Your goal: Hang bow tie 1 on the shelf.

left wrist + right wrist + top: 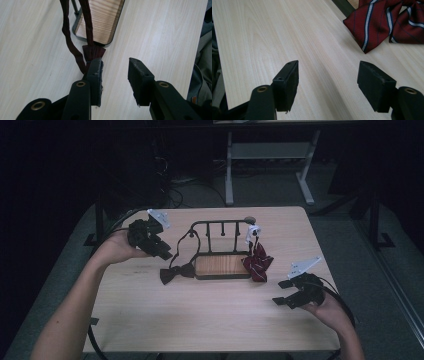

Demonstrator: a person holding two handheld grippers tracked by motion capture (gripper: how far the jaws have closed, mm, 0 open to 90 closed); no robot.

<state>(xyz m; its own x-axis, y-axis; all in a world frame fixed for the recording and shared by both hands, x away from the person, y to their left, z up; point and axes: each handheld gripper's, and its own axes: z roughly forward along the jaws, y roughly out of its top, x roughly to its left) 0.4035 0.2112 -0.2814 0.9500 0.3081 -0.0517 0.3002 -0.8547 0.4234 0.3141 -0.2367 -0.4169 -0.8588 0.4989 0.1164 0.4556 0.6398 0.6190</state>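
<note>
left tongs are parted with nothing between them, dark bow tie lying on the worktop just past their tip. right tongs gape wide too, striped bow tie a little beyond.

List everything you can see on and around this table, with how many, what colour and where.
table: one, light wood, centre of the high view.
rack: one, black metal frame with a wooden base, mid-table.
dark bow tie: one, dark maroon, on the table left of the rack's base, its strap looped over the rack.
striped bow tie: one, red with pale stripes, at the rack's right end.
desk frame: one, pale, on the floor behind the table.
left hand-held gripper: one, black, jaws open, near the dark bow tie.
right hand-held gripper: one, black, jaws open over bare table near the striped bow tie.
</note>
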